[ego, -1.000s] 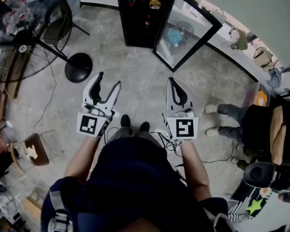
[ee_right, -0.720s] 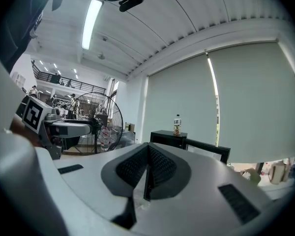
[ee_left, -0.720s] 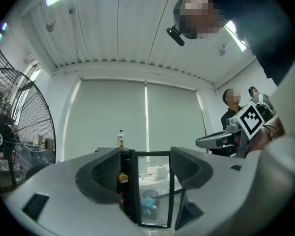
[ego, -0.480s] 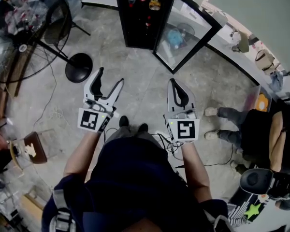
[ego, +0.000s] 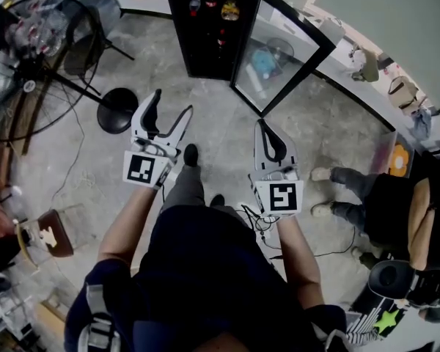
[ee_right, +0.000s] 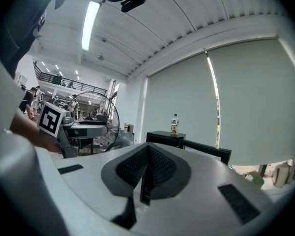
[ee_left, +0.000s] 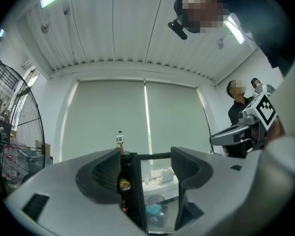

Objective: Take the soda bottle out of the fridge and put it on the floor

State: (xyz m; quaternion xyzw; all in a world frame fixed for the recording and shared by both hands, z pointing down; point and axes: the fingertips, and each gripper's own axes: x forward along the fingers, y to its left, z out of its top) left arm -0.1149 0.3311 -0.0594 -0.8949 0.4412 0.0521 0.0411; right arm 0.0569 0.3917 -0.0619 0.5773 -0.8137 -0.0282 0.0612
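Observation:
The black fridge [ego: 205, 50] stands ahead with its glass door [ego: 282, 46] swung open to the right. On its shelves are small bottles [ego: 196, 4], a yellow item [ego: 230, 8] and a dark bottle with red on it [ego: 221, 35]; which one is the soda bottle I cannot tell. A labelled bottle [ee_left: 120, 142] stands on top of the fridge. My left gripper [ego: 171, 107] is open and empty, well short of the fridge. The fridge shows between its jaws in the left gripper view [ee_left: 145, 168]. My right gripper [ego: 262, 125] is shut and empty.
A big floor fan [ego: 29, 57] with a round base [ego: 116, 111] stands at the left. A seated person [ego: 396, 196] is at the right. Cables [ego: 257, 220] lie by my feet, and a small wooden stool [ego: 50, 233] is at the lower left.
The left jaws have spread wider and that gripper has moved forward. One foot has stepped toward the fridge. The right gripper has hardly moved.

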